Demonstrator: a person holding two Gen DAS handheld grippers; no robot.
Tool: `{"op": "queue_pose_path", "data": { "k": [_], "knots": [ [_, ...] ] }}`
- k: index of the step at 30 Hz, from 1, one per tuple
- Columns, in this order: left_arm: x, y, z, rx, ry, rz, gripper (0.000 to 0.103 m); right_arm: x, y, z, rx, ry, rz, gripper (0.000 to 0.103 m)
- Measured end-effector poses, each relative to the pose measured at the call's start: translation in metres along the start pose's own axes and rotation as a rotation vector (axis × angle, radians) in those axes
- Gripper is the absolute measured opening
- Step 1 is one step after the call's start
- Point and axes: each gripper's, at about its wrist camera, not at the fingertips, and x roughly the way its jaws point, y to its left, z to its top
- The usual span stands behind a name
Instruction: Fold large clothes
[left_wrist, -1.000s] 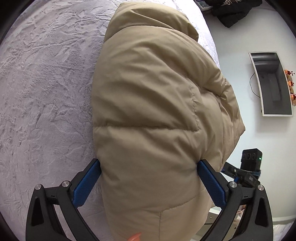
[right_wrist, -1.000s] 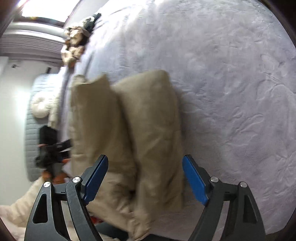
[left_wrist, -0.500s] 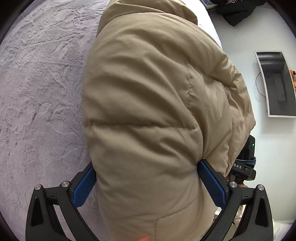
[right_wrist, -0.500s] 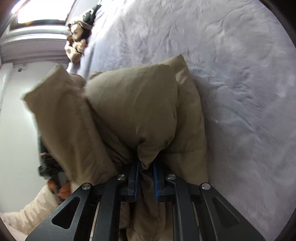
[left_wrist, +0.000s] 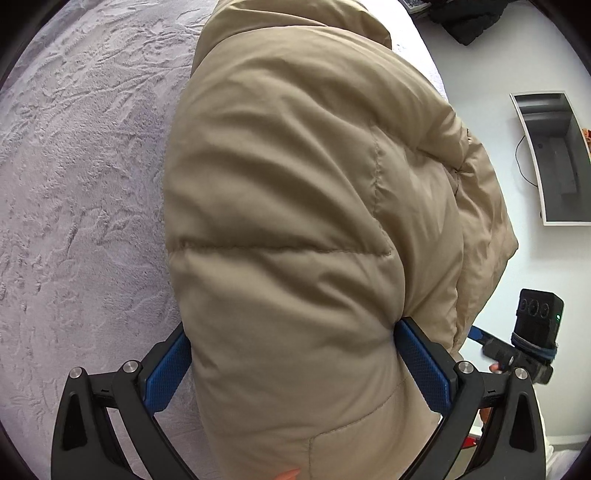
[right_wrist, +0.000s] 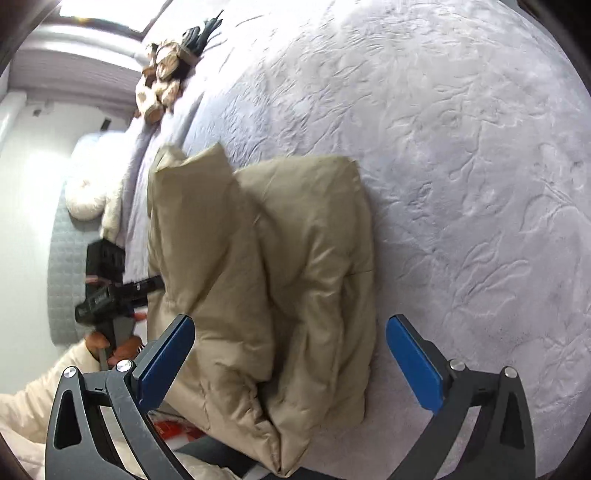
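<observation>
Pale grey textured bedspread covers a bed, and on it, along the near edge, lies a puffy tan jacket folded into a thick bundle. Its long axis runs away from the person, toward the far end of the bed, where a small heap of brown soft toys sits.

Left tongs straddle the near end of the jacket, the blue pads spread wide and pressing its sides, not clamped shut. Right tongs hang just short of the same end, pads wide apart and gripping nothing; one layer stands up between them.

Judging by this, the left tongs are nearer. Any next fold would likely carry the near end forward along that axis.
</observation>
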Motion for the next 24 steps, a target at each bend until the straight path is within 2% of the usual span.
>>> {"op": "queue_pose_path", "data": {
  "k": [4, 6, 8, 11, 14, 17, 21, 24],
  "knots": [
    [-0.001, -0.011, -0.003, 0.004, -0.009, 0.027, 0.103, 0.023, 0.029, 0.001, -0.132, 0.067, -0.093, 0.103],
    [-0.001, -0.016, -0.005, 0.01, -0.012, 0.044, 0.103, 0.039, 0.036, 0.001, -0.182, 0.093, -0.193, 0.103],
    [-0.003, -0.023, -0.005, 0.018, -0.017, 0.06, 0.103, 0.053, 0.03, 0.004, -0.158, 0.111, -0.225, 0.103],
    [-0.017, -0.031, -0.006, 0.051, -0.048, 0.075, 0.103, 0.063, 0.013, 0.01, -0.091, 0.127, -0.217, 0.103],
    [-0.028, -0.023, -0.008, 0.048, -0.05, 0.022, 0.103, 0.058, 0.005, 0.01, -0.082, 0.116, -0.238, 0.103],
    [-0.023, -0.01, -0.008, 0.019, -0.009, -0.027, 0.103, 0.052, 0.001, 0.007, -0.101, 0.111, -0.249, 0.103],
    [-0.008, 0.005, -0.005, -0.045, 0.033, -0.151, 0.103, 0.054, -0.011, 0.007, -0.073, 0.123, -0.205, 0.103],
    [0.004, 0.003, -0.007, -0.045, 0.057, -0.197, 0.103, 0.057, -0.024, 0.007, -0.041, 0.136, -0.139, 0.103]
  ]
}}
